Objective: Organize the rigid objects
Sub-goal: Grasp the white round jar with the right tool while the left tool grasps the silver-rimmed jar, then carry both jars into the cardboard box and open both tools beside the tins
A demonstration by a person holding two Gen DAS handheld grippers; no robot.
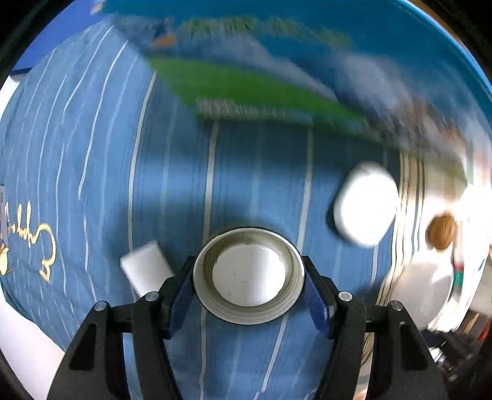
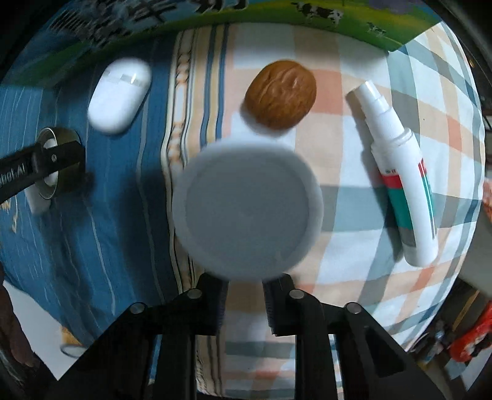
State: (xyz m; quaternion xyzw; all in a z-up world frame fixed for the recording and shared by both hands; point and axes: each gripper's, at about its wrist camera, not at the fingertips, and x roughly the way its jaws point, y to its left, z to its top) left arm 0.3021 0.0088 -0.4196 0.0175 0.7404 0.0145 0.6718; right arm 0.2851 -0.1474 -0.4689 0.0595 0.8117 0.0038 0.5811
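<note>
A: Start on the left. What do the left tongs [image 1: 249, 295] have?

B: They are clenched on an open jar [image 1: 249, 274], pads pressed to its sides, mouth facing the camera. The jar hangs over the blue striped bedding [image 1: 184, 172], towards the left side of the bed. Just beside it lies a small white block [image 1: 144, 267], and further right a white oval case [image 1: 366, 203].

A: And the right tongs [image 2: 244, 303]?

B: Grasping a round white lid [image 2: 246, 212] by its near rim, held flat above the seam where the blue cloth meets the checked sheet [image 2: 344, 197]. Beyond the lid sits a walnut [image 2: 281, 94]; near the right edge of the bed lies a white spray bottle [image 2: 399, 181], nozzle pointing away.

A: What might go wrong?

B: I'd say the lid grip is thin, only an edge between the pads, so a twist while capping could let it pivot or drop. The jar is round and smooth; pushing the lid on off-centre could spin it in the left tongs. The bed is soft, so the walnut could roll if the cloth is pressed nearby.

A: Any writing?

B: Gold script is stitched on the blue cloth at far left, not legible. The bottle's red and green label is too small to read. A green and blue box [image 2: 307, 18] at the far edge shows cows; its lettering is blurred. The left gripper's arm carries white letters, only partly visible.
</note>
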